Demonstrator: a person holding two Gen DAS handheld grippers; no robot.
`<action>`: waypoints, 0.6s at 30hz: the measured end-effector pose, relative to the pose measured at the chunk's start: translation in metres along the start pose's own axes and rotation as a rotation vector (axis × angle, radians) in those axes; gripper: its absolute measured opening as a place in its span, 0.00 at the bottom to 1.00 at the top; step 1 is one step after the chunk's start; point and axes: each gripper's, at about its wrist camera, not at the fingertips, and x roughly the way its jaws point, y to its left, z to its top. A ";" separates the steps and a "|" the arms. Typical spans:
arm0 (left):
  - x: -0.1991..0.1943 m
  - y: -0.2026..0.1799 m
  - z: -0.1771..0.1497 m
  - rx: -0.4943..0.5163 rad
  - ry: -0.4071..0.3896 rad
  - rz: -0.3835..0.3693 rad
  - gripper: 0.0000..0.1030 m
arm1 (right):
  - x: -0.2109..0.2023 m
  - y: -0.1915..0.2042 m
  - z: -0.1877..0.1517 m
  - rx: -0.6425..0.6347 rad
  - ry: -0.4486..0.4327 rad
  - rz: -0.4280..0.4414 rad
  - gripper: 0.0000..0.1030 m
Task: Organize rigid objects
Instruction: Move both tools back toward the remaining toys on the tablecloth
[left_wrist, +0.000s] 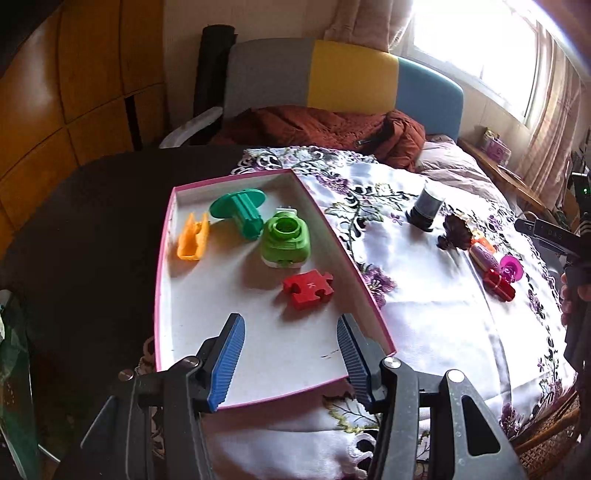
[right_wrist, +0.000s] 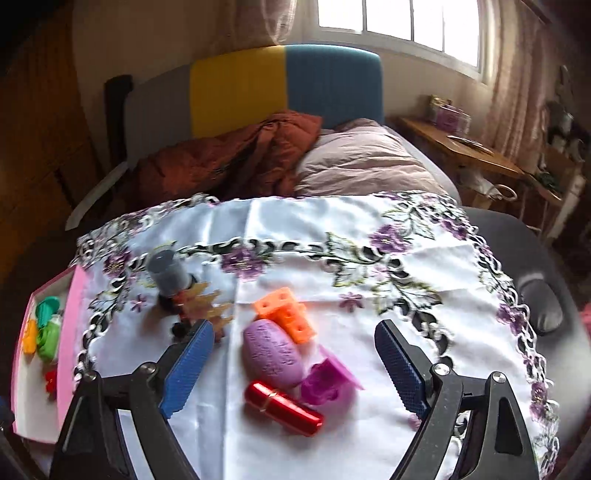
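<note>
A pink-rimmed white tray (left_wrist: 168, 236) holds an orange clip (left_wrist: 192, 237), a teal stand (left_wrist: 242, 211), a green toy (left_wrist: 284, 236) and a red puzzle piece (left_wrist: 308, 288). My left gripper (left_wrist: 291, 354) is open and empty over the tray's near end. My right gripper (right_wrist: 295, 363) is open and empty above a cluster on the floral cloth (right_wrist: 369, 288): a purple oval (right_wrist: 271, 352), an orange block (right_wrist: 286, 314), a red cylinder (right_wrist: 282, 408) and a magenta piece (right_wrist: 327, 380). A grey cylinder (right_wrist: 168, 273) and a brown leaf-shaped piece (right_wrist: 203, 302) lie left.
The tray shows at the far left of the right wrist view (right_wrist: 68, 332). The cloth covers a round table by a bed with a rust blanket (right_wrist: 236, 155) and pillow (right_wrist: 362, 162). A wooden side table (right_wrist: 461, 147) stands right. A dark chair (right_wrist: 543, 273) sits beyond the cloth.
</note>
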 end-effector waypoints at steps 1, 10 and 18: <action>0.001 -0.004 0.001 0.009 0.002 -0.002 0.51 | 0.003 -0.012 0.000 0.026 -0.004 -0.023 0.87; 0.020 -0.056 0.017 0.084 0.056 -0.114 0.51 | 0.004 -0.073 -0.006 0.288 -0.041 -0.081 0.90; 0.042 -0.114 0.040 0.146 0.090 -0.208 0.51 | 0.004 -0.071 -0.007 0.303 -0.027 -0.061 0.91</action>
